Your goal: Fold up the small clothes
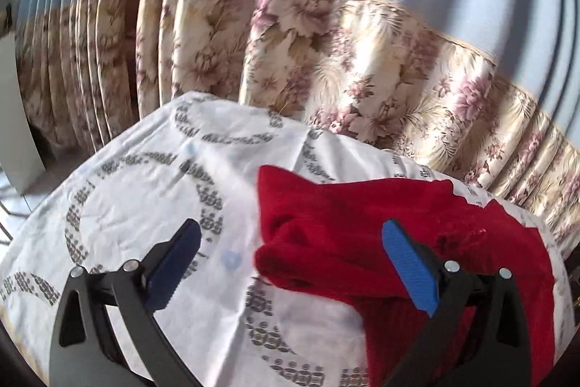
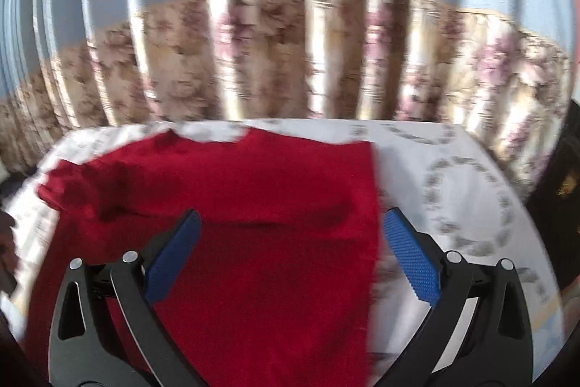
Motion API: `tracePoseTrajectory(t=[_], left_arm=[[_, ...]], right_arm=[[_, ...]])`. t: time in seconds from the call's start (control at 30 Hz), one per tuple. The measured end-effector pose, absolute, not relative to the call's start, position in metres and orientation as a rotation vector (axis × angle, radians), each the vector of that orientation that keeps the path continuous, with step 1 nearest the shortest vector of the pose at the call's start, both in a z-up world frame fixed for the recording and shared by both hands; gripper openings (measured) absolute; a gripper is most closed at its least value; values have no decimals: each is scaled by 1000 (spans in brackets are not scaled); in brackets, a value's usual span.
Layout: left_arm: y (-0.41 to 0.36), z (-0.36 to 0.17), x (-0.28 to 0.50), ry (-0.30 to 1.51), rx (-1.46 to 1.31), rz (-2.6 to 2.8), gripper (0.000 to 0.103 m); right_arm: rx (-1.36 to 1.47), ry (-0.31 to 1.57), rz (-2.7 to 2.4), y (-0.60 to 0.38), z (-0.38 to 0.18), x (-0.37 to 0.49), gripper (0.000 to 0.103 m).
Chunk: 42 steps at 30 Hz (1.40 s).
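A small red knit garment [image 2: 253, 205] lies on a table covered by a white cloth with grey circle patterns [image 2: 453, 191]. In the right wrist view it is spread flat with a straight right edge and a rumpled sleeve at the left. My right gripper [image 2: 290, 227] is open above its middle, holding nothing. In the left wrist view the garment [image 1: 362, 216] lies to the right, its left part bunched into a fold. My left gripper [image 1: 290, 234] is open over that bunched edge, its right finger above the red cloth and its left finger above the white cloth [image 1: 145, 191].
A pleated curtain, blue above and floral below [image 1: 344, 68], hangs close behind the table's far edge and also fills the back of the right wrist view [image 2: 290, 42]. A dark piece of furniture [image 2: 562, 187] stands at the right. A pale panel [image 1: 18, 118] stands at the left.
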<state>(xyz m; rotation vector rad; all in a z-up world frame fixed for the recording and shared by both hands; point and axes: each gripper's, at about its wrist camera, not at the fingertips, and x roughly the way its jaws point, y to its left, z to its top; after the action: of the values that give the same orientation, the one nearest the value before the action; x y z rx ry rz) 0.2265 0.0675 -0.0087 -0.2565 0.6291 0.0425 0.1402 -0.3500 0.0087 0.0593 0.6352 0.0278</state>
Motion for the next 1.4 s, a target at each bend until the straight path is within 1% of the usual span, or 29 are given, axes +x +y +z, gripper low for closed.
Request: tracePoseTrajectory(t=[0.17,0.3,0.43,0.63,0.7,0.73,0.77,0.8,0.83,0.97,1.13,1.4], left_arm=[[81,-14,230,654,-237,77,100],[92,-21,232,683,-258,86,100],[101,-26,234,698,-269,65,100],[110,-25,236,694,-330,20,100],[109,-25,236,699,-320,9,100],[107,-25,236,702,-308,2,100],[105,-25,237,703,-300,0,100],[105,-25,237,704,-295,0,100],[103,-26,237,707,-293,-2,100],[98,-27,237,711,-293,-18,100],[88,-27,238,717,-312,-36,100],[48,-36,248,772,-311,-112,100]], right_arm=[[-31,635,146,-266,19,166,100],[-153,656,209,-192,7,193,100],[-249,678,219,-154,-6,214,100],[-324,718,258,-127,-26,224,99],[-344,735,255,-122,-34,229,92],[-352,752,254,-121,-37,232,76],[-347,781,256,-122,-42,237,50],[-334,796,252,-125,-44,239,35],[-312,796,240,-131,-43,241,16],[-241,729,148,-166,-24,246,12],[-128,682,12,-248,3,255,12],[10,697,-114,-358,0,246,12]])
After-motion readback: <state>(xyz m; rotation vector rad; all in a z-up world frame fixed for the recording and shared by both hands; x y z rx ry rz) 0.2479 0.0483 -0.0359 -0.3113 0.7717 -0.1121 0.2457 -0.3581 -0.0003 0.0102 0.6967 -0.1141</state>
